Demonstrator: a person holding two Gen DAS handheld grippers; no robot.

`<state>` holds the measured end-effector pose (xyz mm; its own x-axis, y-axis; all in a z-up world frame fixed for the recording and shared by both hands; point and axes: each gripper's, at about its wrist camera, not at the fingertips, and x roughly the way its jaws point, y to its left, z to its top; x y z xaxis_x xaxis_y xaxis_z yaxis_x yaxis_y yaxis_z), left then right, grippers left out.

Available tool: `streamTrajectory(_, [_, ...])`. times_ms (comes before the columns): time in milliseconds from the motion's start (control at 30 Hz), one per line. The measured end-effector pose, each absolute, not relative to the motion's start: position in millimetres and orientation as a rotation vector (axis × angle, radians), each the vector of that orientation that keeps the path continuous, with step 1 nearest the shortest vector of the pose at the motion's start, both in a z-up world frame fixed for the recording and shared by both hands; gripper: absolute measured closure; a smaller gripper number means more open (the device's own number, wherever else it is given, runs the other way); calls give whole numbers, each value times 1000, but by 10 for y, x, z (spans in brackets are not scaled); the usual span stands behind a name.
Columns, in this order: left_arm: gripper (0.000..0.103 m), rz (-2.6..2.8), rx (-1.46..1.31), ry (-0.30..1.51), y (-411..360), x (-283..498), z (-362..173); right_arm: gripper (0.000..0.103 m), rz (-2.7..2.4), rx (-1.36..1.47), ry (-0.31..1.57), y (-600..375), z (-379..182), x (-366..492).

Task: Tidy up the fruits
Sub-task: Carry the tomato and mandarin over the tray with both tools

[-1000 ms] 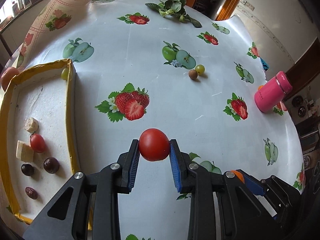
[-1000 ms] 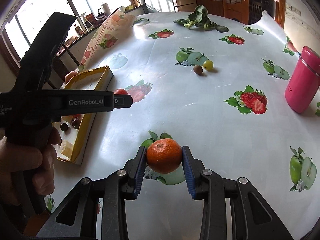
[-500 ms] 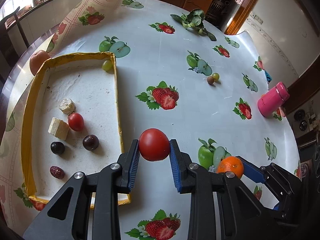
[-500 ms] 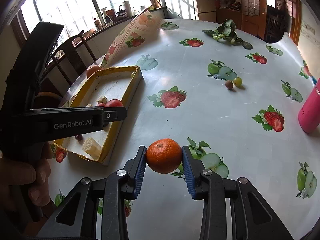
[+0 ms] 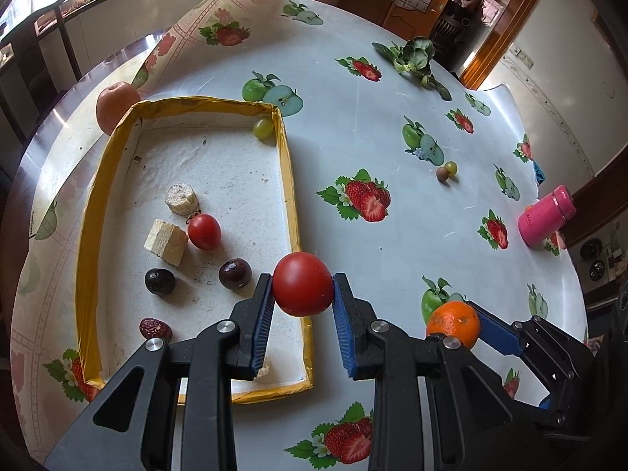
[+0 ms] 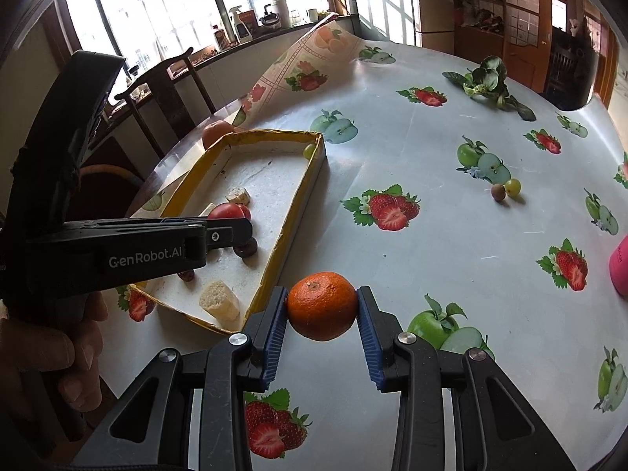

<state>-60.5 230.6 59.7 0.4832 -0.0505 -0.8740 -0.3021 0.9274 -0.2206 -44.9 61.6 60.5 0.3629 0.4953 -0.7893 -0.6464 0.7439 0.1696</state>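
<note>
My left gripper (image 5: 303, 294) is shut on a red tomato (image 5: 303, 283), held over the right wall of the yellow-rimmed tray (image 5: 288, 165). My right gripper (image 6: 321, 314) is shut on an orange (image 6: 322, 305), just right of the tray's near corner (image 6: 271, 274). In the left wrist view the orange (image 5: 455, 322) and right gripper (image 5: 457, 324) show at lower right. The tray holds a small tomato (image 5: 203, 231), two dark plums (image 5: 234, 273), a date (image 5: 155, 328), a green grape (image 5: 263, 127) and pale chunks (image 5: 167, 236). The left gripper (image 6: 231, 231) crosses the right wrist view.
A green grape (image 5: 451, 167) and a brown fruit (image 5: 442, 173) lie on the fruit-print tablecloth. An apple (image 5: 115, 102) sits behind the tray. A pink bottle (image 5: 546, 216) stands at the right edge, leafy greens (image 5: 414, 57) at the far side. A hand (image 6: 51, 357) grips the left tool.
Both grippers have moved left toward the tray with their fruits. The tomato now hangs over the tray's right wall, and the tray fills more of both views.
</note>
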Motion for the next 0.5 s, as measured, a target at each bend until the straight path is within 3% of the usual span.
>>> streamTrajectory(500, [76, 193, -407, 1065, 2573, -638, 542, 67, 770, -191, 953, 916, 588, -355])
